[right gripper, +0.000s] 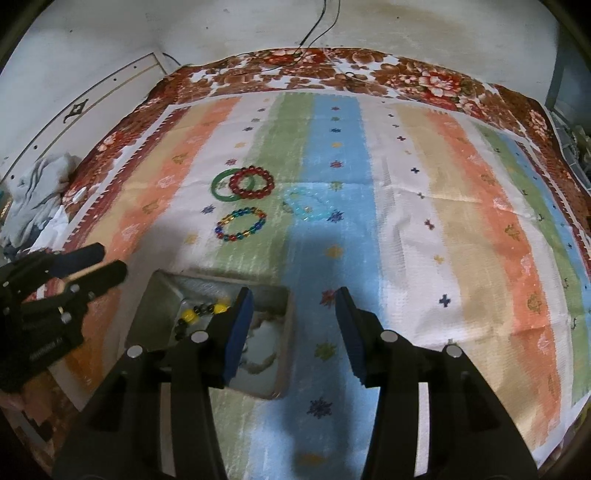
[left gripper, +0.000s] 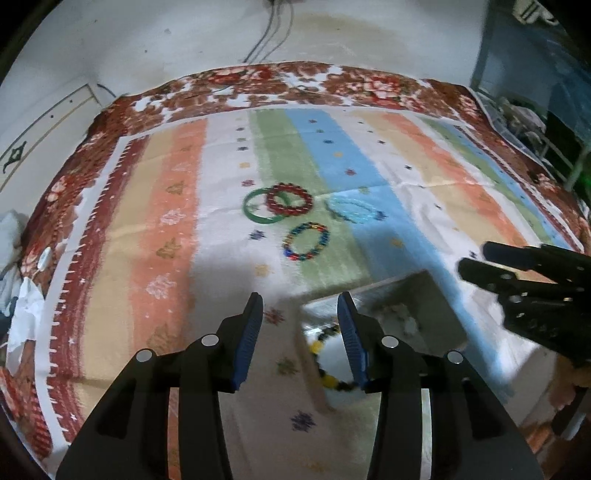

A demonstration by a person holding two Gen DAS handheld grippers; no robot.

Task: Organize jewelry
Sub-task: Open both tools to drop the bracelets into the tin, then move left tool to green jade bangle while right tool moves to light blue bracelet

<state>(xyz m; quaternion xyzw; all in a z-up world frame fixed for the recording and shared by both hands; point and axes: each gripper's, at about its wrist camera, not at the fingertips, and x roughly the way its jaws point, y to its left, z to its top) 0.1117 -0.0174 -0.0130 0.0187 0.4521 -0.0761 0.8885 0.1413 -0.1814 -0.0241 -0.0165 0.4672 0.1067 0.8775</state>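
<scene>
A metal box (right gripper: 162, 291) sits on the striped cloth and holds a yellow-and-black bead bracelet (right gripper: 201, 310); the box (left gripper: 436, 295) and bracelet (left gripper: 325, 369) also show in the left wrist view. Farther out lie a green bangle (right gripper: 221, 188) under a red bead bracelet (right gripper: 252, 182), a multicolour bead bracelet (right gripper: 241, 224) and a pale blue bead bracelet (right gripper: 306, 205). They also show in the left wrist view: bangle (left gripper: 255, 212), red (left gripper: 289, 199), multicolour (left gripper: 306, 242), pale blue (left gripper: 352, 209). My left gripper (left gripper: 300, 334) is open and empty above the box's left edge. My right gripper (right gripper: 294, 332) is open and empty beside the box's right edge.
The striped cloth (right gripper: 424, 221) lies over a floral blanket (right gripper: 424, 77) on a bed. Crumpled clothes (right gripper: 40, 188) lie at the left edge. A white wall with cables (right gripper: 317, 26) is behind. Shelving (left gripper: 528, 110) stands at the far right.
</scene>
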